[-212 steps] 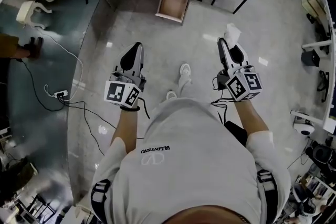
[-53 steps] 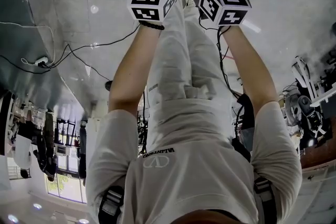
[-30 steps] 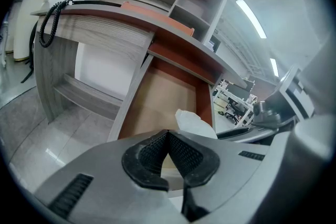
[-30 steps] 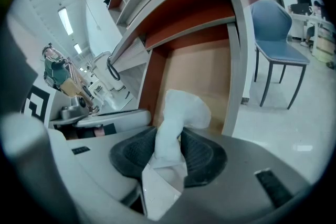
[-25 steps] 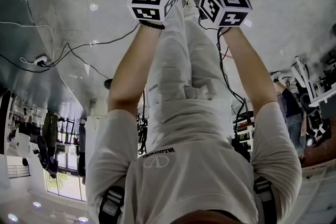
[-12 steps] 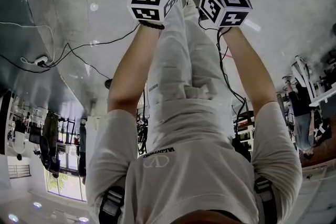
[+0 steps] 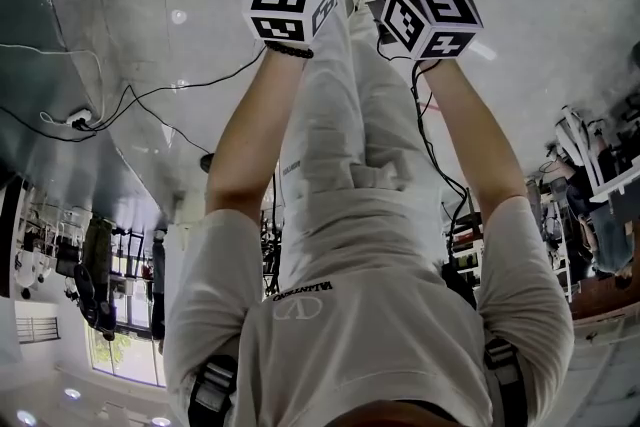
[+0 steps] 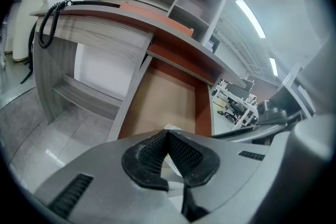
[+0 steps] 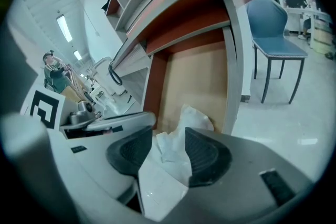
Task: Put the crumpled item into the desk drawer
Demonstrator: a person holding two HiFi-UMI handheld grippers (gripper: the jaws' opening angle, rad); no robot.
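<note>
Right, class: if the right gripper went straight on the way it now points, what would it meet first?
The crumpled paper, already lying between the jaws of the open right gripper. Past it comes the brown floor of the open drawer, though how far off that is remains unclear.

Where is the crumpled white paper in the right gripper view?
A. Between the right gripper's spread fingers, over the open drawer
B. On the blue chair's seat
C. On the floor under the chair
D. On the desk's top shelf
A: the right gripper view shows the crumpled paper between the spread fingers of the right gripper, with the open drawer just beyond.
</note>
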